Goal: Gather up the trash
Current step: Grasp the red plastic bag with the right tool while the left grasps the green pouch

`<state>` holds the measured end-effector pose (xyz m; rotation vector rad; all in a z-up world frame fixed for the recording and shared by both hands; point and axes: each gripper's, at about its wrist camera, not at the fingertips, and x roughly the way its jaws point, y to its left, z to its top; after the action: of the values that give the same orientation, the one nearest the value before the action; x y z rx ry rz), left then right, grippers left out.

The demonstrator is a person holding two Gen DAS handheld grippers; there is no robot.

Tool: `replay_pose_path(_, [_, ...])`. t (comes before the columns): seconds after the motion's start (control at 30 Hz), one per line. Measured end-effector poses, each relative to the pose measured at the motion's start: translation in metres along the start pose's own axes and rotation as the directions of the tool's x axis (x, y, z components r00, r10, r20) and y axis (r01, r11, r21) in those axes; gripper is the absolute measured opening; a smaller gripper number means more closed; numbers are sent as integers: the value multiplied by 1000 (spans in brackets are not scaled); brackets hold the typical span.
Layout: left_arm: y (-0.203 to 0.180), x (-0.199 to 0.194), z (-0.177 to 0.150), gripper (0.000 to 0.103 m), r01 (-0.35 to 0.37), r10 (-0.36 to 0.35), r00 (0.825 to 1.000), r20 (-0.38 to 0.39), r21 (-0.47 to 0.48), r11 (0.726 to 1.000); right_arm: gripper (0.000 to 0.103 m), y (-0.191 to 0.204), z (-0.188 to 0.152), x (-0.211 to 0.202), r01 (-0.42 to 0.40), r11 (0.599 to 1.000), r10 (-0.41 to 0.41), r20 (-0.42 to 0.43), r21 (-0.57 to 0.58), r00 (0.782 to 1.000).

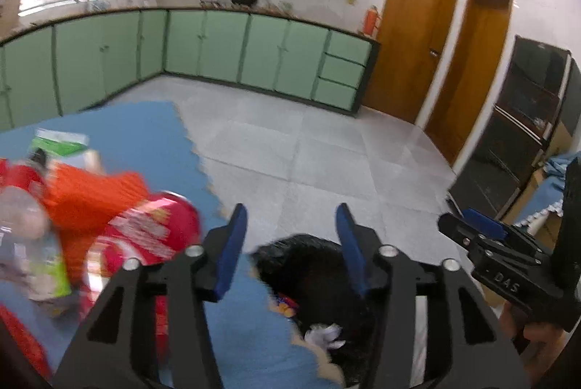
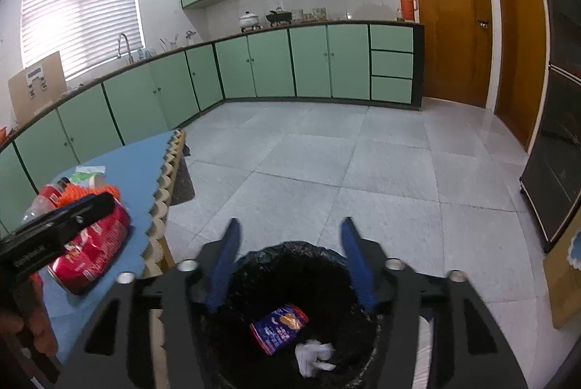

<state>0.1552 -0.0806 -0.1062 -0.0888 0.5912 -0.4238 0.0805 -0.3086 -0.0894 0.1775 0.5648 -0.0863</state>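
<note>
Table: blue scalloped cloth (image 2: 145, 164) covers it, left side of the right wrist view.
On the cloth: crushed red can (image 2: 90, 251) at lower left; orange fuzzy thing (image 2: 78, 193), clear bottle (image 2: 38, 204) and green-white packet (image 2: 85, 173) just behind it.
Floor: grey tiles (image 2: 326, 171), centre; black-lined bin (image 2: 290, 280) stands on it, bottom centre.

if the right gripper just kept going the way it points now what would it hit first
Most likely the black bin liner of the trash bin just below it. The right gripper is open with nothing between its fingers, angled down over the bin's mouth; beyond the rim lie a blue wrapper and white tissue.
</note>
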Motion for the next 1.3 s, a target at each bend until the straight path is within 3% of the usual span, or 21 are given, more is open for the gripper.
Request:
replay_pose_path(0.1, [22,-29,4,62,-81,82,995,55,-6,997,86,15,5,-8,-20,1000,21,43,-7,999])
replay_pose_path(0.2, [49,-63,4,71,-191,192,976,105,-24,981,93,39,10,-13,-62,998,64,74,-31,995])
replay_pose_path(0.27, [69,-85,2,74,-269,273,954,126,-48,962,95,57,12,-15,-98,994,102,86,-49,991])
replay_pose_path(0.4, [106,-123,-9,78,-424,433,890,144,-89,901,95,102,14,-13,-196,976,205,89,-97,975])
replay_pose_path(0.53, [151,-148,-25,78,-559,573,814,93,-135,818,95,151,9,-10,-280,948,294,77,-153,953])
replay_pose_path(0.7, [202,-166,-47,78,-637,651,759,3,-201,744,95,198,-1,-6,-368,909,384,52,-196,922])
replay_pose_path(0.9, [231,-170,-68,78,-639,645,761,-64,-243,730,94,247,-13,-6,-411,873,435,41,-262,899])
replay_pose_path(1.07, [249,-171,-82,73,-631,633,769,-94,-271,727,90,275,-26,-6,-476,827,500,2,-299,866])
replay_pose_path(1.3, [266,-157,-96,56,-562,545,826,-147,-296,772,89,293,-35,-10,-485,798,514,-15,-359,858])
